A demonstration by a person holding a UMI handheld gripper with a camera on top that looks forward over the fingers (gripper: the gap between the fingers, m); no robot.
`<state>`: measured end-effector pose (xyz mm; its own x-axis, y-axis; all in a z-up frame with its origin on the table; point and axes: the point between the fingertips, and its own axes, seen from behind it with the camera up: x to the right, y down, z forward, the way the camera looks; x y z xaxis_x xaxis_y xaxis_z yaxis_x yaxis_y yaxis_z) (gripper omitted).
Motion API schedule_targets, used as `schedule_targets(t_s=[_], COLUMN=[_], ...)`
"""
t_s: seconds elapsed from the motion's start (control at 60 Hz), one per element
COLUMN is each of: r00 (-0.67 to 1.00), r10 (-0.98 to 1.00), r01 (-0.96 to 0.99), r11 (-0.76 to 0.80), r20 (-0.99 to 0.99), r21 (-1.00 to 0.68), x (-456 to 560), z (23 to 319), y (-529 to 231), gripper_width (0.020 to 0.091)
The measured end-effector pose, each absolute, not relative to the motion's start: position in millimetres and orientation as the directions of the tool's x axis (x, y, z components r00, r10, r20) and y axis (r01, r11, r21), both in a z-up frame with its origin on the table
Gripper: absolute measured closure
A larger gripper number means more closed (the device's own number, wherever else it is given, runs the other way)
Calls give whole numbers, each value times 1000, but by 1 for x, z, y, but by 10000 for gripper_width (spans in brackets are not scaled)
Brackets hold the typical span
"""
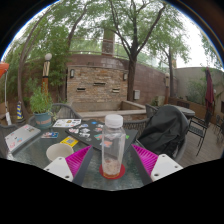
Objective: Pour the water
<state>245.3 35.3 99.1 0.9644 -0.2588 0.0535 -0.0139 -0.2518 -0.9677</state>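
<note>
Standing dead centre in the lower half of the frame, a clear plastic bottle [114, 147] with a white cap is framed by the gripper [113, 163], one magenta pad at each side. Whether the pads are actually pressing on it or just sitting close can't be told from this angle, so the grip state is left open, honestly. The bottle is kept upright, cap on top, which makes sense if water is meant to be kept inside until a target is reached. Its reddish base seems to be resting on or just above the glass patio table [35, 160], though contact can't be confirmed.

At lower left, a yellow item [67, 142] and a pale cup-like thing [53, 151] are seen just beside the left finger; the cup might be where the water is intended to go, but that's a guess. Papers [66, 123] are scattered further back on the table, and a dark chair [163, 128] is parked at right, beyond the fingers.
</note>
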Motion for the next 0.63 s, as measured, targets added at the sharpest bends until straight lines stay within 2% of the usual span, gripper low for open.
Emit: schedule_targets(t_s=[0.083, 0.167, 0.4, 0.567, 0.633], r00=[949, 938, 932, 923, 925], r10=[-301, -327, -361, -378, -372], r01=[-10, -15, -174, -212, -212], r11=[-326, -371, -378, -359, -356], r20=[93, 115, -29, -66, -70], r21=[-945, -929, -909, -909, -910], x=[237, 224, 135, 87, 78], z=[105, 129, 240, 315, 331], y=[4, -34, -156, -235, -254], gripper_width=[269, 268, 266, 265, 266])
